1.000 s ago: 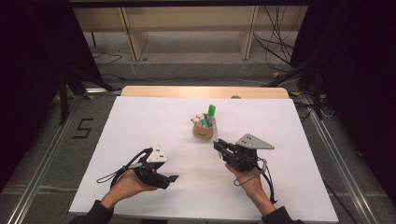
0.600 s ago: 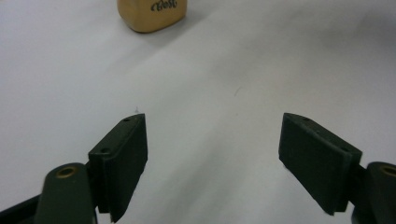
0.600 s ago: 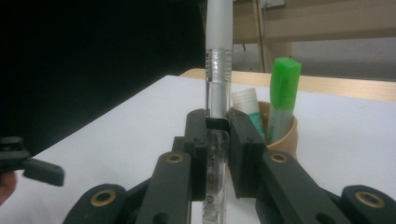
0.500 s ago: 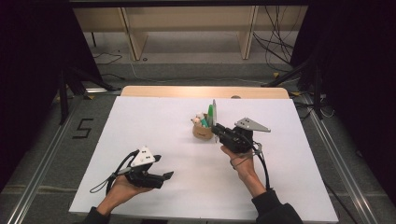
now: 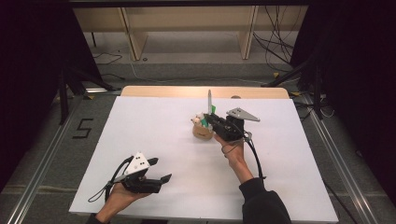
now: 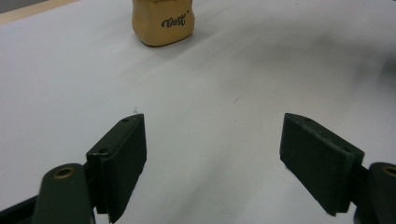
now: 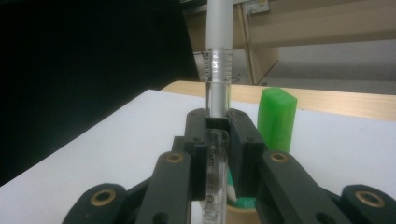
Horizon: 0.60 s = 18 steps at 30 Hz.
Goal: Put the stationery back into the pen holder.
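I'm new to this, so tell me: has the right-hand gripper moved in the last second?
Yes. The right gripper has moved away from the person, toward the tan pen cup, and now sits against it, clamping an upright clear pen.

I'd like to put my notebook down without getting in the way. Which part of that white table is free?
The far-left stretch of the white table, between its wooden far edge and the left hand-held gripper, is bare. So is the right side, beyond the right forearm. It's crowded mid-table: the right hand-held gripper clamps a clear pen above the tan cup, beside a green marker.
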{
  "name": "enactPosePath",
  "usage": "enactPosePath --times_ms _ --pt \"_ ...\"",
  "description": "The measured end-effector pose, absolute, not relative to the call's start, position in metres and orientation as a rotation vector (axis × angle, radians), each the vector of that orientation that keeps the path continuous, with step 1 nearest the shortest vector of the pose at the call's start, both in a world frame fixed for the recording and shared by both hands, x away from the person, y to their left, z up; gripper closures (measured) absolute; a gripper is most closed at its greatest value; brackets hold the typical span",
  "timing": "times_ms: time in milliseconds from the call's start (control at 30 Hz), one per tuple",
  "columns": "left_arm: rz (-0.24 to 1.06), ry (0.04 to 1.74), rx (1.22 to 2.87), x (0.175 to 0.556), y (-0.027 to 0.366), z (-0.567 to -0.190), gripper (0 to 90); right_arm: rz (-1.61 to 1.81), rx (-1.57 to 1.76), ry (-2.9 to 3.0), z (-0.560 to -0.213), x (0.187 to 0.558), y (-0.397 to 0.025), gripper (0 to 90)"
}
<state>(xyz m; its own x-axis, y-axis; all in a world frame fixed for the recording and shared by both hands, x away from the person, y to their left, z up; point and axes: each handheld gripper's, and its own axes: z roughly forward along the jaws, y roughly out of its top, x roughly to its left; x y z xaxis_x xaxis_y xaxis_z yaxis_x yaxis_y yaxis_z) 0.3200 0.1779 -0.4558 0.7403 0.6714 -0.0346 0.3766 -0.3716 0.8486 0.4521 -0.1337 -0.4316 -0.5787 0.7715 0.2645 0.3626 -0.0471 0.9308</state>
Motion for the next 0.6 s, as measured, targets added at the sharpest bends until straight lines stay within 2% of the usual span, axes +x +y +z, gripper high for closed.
enactPosePath --times_ms 600 --pt "0.397 0.825 1.962 0.322 0.183 -0.458 21.7 1.541 1.157 1.871 -0.441 0.477 -0.116 79.7"
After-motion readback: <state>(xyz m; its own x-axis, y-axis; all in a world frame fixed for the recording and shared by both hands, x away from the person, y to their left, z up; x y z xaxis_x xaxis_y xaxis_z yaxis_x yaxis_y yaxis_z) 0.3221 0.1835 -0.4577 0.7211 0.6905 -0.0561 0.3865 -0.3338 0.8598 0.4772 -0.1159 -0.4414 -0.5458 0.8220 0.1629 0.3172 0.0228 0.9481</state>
